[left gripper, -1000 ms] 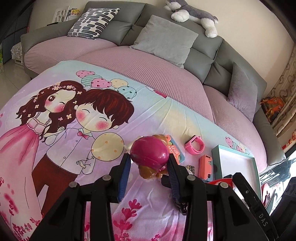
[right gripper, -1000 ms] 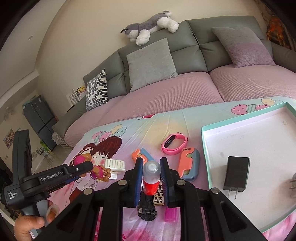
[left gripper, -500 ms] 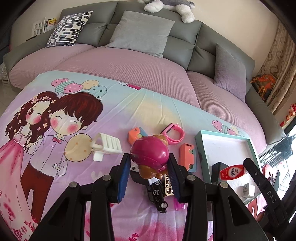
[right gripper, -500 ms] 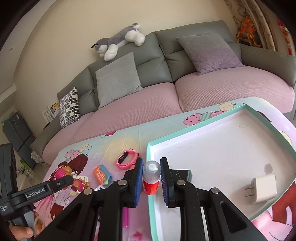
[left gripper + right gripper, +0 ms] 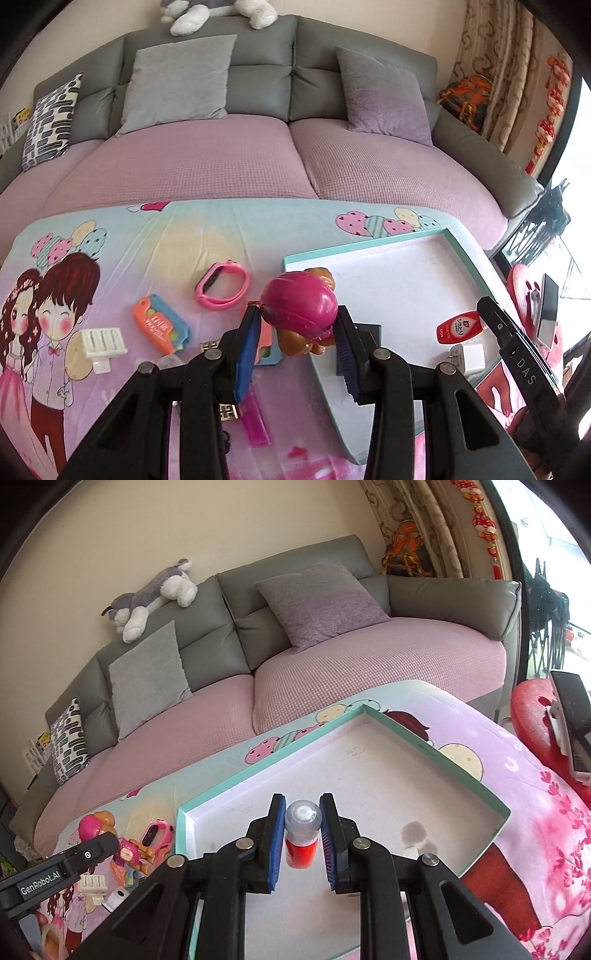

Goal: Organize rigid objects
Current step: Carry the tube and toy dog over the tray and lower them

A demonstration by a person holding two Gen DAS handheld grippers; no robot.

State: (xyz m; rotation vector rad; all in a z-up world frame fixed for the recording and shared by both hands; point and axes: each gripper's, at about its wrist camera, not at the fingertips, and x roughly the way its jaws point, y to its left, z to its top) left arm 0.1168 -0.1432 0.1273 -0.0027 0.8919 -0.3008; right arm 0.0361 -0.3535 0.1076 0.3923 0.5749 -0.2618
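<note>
**A:** Left wrist view first: what do I hold, and where does the tray lie?

**B:** My left gripper [image 5: 295,332] clamps the pink-helmeted puppy toy [image 5: 301,308], poised at the teal tray [image 5: 466,254]'s near-left corner; bare floor lies ahead and right.

**A:** And my right?

**B:** My right gripper [image 5: 303,836] pinches the red bottle [image 5: 301,836], cap toward the camera, long axis along my fingers, already over the tray [image 5: 436,738].

The black charger [image 5: 364,345] and pink case [image 5: 266,345] sit mostly hidden behind the toy figure [image 5: 301,314].
</note>
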